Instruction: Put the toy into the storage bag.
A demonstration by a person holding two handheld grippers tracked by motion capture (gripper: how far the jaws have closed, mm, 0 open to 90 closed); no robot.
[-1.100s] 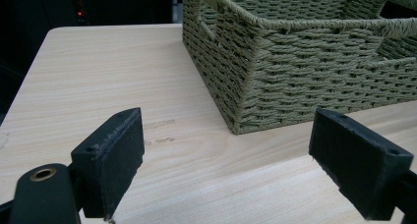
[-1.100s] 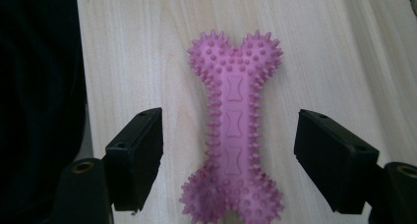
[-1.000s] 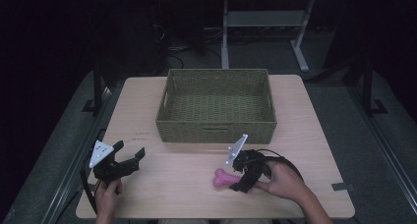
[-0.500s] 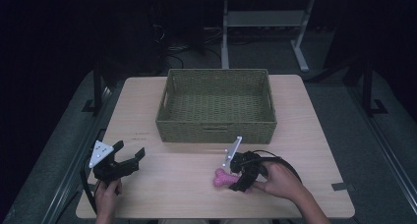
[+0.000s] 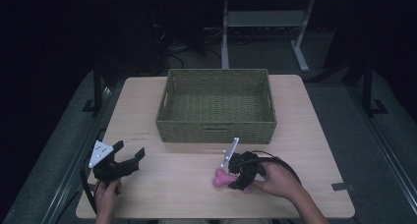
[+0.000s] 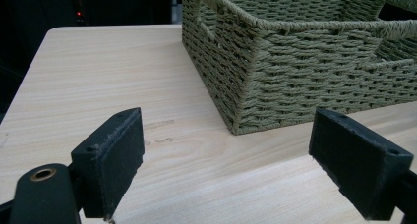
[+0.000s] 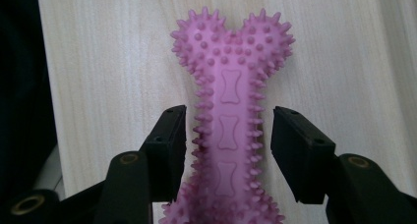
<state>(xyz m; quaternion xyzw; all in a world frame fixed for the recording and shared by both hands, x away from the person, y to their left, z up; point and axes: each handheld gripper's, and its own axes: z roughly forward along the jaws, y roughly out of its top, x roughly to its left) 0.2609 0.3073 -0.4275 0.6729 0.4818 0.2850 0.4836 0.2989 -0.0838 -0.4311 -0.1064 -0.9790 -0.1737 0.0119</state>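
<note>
Your right gripper (image 5: pixel 235 177) has edged down over the spiky pink rubber bone-shaped chew toy (image 7: pixel 231 130) near the light wooden table's (image 5: pixel 314 135) front edge, jaws open astride its shaft, not yet clamped, while your left gripper (image 5: pixel 129 157) waits agape.

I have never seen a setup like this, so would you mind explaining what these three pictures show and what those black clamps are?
A person sits at a wooden table and holds a hand-operated two-jaw gripper in each hand; there is no robot arm. The high view looks down from above the person's side. The other two come from cameras riding on the grippers, looking along their black jaws. The left gripper hangs open over bare table, facing the woven green basket, which looks empty. The right gripper has its jaws on either side of a spiky pink bone-shaped toy lying flat on the table; small gaps show, so it is not clamped yet.
</note>
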